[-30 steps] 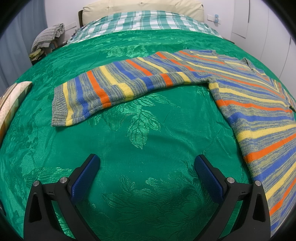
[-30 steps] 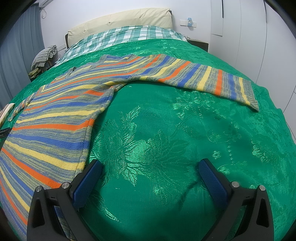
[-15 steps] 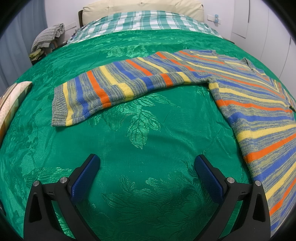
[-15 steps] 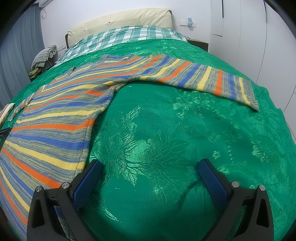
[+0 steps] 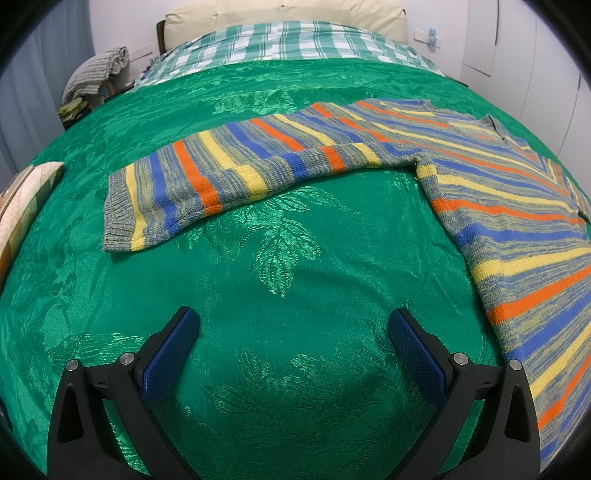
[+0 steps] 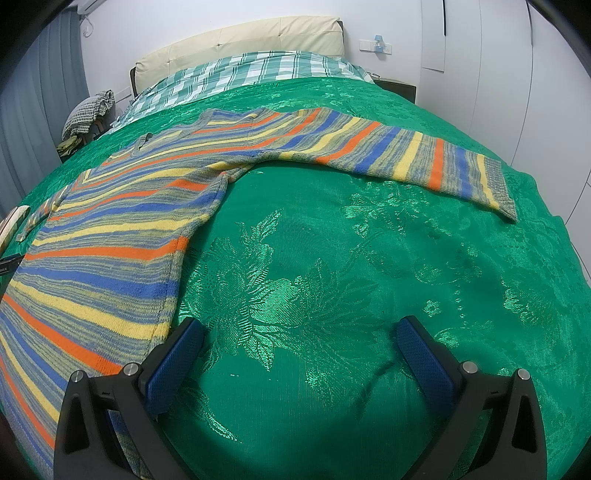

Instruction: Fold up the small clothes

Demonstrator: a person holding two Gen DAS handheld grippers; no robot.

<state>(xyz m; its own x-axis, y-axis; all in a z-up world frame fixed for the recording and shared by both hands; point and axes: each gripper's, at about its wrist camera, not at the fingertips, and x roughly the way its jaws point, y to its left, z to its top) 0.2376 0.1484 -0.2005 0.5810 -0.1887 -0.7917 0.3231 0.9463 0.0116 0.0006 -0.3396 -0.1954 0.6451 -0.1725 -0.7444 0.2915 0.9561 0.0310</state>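
The striped sweater [image 5: 498, 206] lies flat, sleeves spread, on the green bedspread [image 5: 280, 266], between the left tool [image 5: 293, 332] and right tool [image 6: 301, 341], both released and grasping nothing.

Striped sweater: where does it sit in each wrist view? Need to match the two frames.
Left wrist: striped sweater fills the right side, one sleeve reaching left across the middle to its cuff.
Right wrist: striped sweater fills the left side, the other sleeve reaching right to its cuff.
Shared landmark: the cream headboard at top centre, behind the checked bedding.
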